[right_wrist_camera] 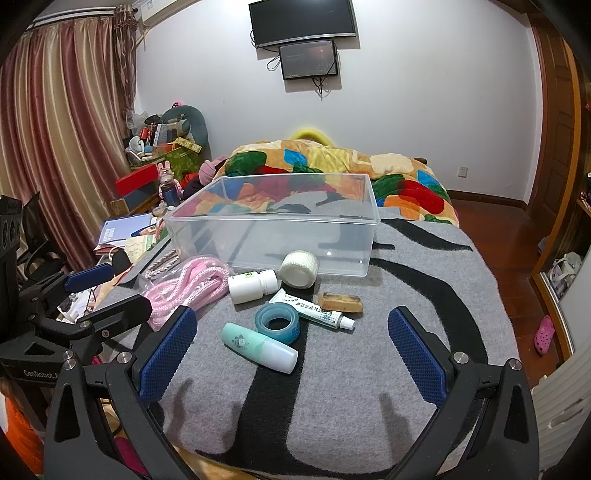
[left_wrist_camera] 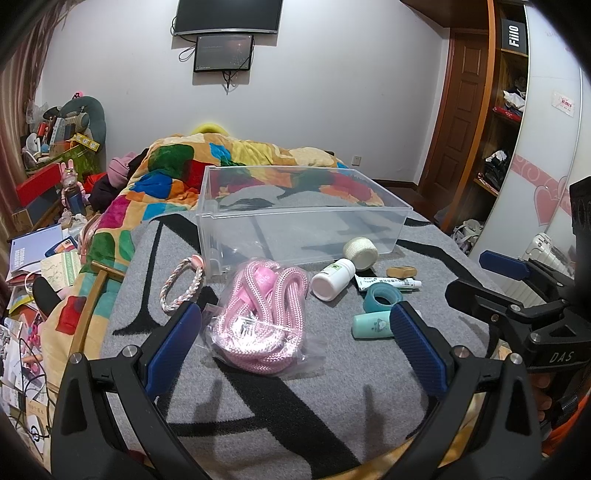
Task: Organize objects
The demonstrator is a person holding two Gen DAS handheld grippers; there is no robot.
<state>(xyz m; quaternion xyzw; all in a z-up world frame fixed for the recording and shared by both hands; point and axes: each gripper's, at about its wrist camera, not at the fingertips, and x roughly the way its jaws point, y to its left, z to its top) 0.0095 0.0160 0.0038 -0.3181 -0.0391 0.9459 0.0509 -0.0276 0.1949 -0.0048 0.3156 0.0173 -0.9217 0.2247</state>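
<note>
My left gripper (left_wrist_camera: 295, 347) is wide open, holding nothing. The bag of pink rope (left_wrist_camera: 260, 314) lies right between its fingers, a bit ahead, its long side pointing away from me. My right gripper (right_wrist_camera: 291, 354) is wide open too. The mint bottle (right_wrist_camera: 258, 347) lies between those fingers, slanting across. The clear box (right_wrist_camera: 273, 229) sits beyond everything. I think my left goes for the rope.

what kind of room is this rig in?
Most likely a home bedroom: a bed with a patchwork quilt, a wall-mounted TV, window curtains, and a wardrobe with shelves.
</note>
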